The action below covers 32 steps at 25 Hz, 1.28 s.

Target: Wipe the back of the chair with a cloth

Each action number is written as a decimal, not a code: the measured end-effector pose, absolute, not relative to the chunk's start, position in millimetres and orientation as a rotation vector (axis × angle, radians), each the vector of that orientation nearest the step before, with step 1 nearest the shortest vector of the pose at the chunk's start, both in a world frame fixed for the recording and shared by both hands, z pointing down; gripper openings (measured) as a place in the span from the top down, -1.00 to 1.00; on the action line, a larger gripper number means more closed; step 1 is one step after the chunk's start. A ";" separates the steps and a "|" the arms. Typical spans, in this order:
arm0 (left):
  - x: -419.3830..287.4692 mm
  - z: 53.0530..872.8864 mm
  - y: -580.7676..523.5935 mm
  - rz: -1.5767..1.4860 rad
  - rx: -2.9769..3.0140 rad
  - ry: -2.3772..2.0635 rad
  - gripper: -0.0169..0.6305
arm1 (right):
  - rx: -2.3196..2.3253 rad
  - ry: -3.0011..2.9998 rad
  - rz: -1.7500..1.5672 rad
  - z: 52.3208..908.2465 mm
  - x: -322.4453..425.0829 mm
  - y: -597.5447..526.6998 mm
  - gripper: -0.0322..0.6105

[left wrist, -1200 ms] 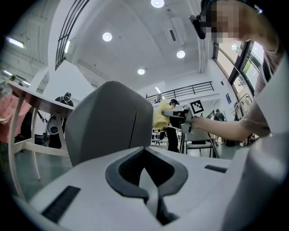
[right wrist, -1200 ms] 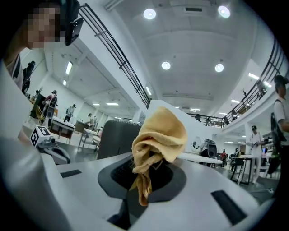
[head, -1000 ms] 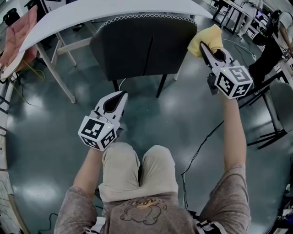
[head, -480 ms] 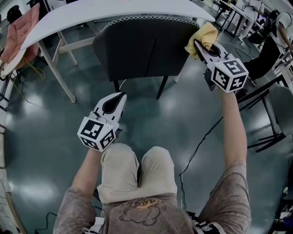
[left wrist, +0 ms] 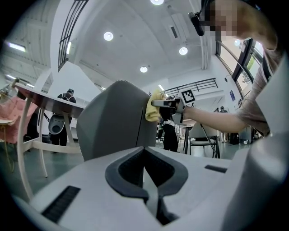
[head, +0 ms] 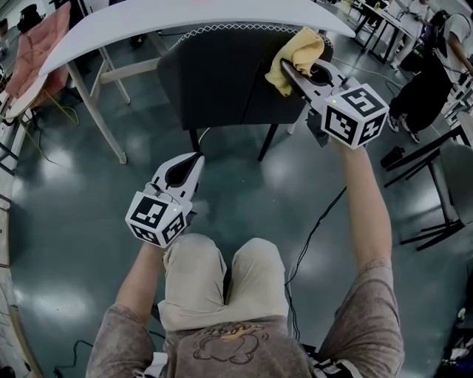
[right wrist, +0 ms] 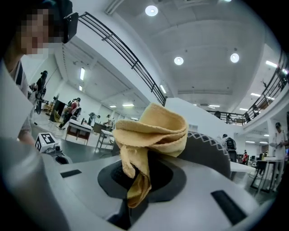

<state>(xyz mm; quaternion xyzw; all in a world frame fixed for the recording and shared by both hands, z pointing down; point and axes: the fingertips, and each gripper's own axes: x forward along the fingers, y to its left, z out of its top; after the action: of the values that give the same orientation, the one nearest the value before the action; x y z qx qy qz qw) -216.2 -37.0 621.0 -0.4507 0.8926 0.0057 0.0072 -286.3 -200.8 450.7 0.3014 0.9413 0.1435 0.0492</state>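
Jaws together on nothing, the left gripper (head: 188, 164) stays low at centre left. Higher, the right gripper (head: 287, 72), clamped on the yellow cloth (head: 295, 53), has slid in from the right edge of the chair back (head: 214, 81), so wiping looks begun. Bare surface lies open leftward, with the table (head: 148, 21) edge close above.

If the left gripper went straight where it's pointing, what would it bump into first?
Probably the dark chair back. The left gripper, shut and holding nothing, points right at it, and nothing shows in between. How far off it is is hard to judge.
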 end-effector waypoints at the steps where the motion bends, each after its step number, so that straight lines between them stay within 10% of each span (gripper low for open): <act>1: -216.0 622.3 -35.5 0.019 -1.407 2.795 0.92 | 0.935 2.861 0.439 451.1 -287.6 -193.2 0.70; 32: -218.7 647.5 -43.2 0.008 -1.446 2.824 0.92 | 1.128 2.681 0.528 497.2 -275.0 -74.7 0.70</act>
<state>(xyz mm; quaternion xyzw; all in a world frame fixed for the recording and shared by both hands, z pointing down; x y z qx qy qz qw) -218.7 -43.2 647.5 -0.4556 0.8900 0.0024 -0.0157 -275.0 -74.7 497.2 0.3800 0.9030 0.1780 0.0925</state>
